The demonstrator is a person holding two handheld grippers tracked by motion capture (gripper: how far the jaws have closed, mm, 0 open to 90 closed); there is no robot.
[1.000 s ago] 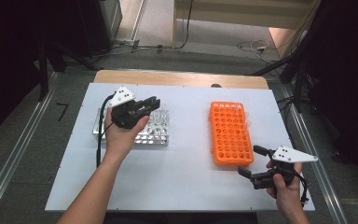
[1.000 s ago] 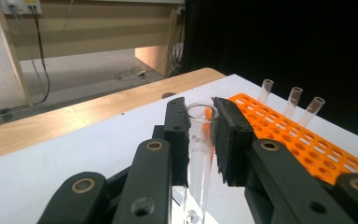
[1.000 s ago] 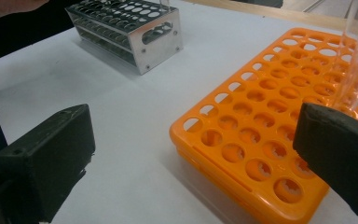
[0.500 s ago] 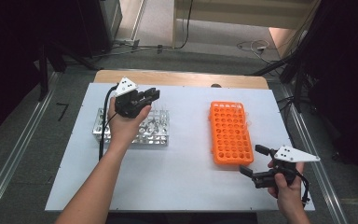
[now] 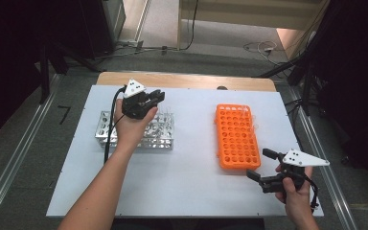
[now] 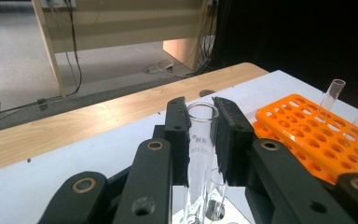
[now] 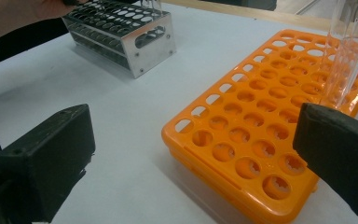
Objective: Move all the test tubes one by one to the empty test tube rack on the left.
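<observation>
The left gripper [image 6: 200, 135] pinches an upright clear glass test tube [image 6: 199, 144] over the silver metal rack [image 5: 106, 132] at far left. The right gripper [image 5: 261, 165], jaws spread, rests near the orange plastic rack [image 5: 237, 136].

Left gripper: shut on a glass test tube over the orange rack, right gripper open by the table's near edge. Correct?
Not quite: the left gripper holds the test tube over the metal rack, not the orange rack, as the high view shows. The right gripper is open.
</observation>
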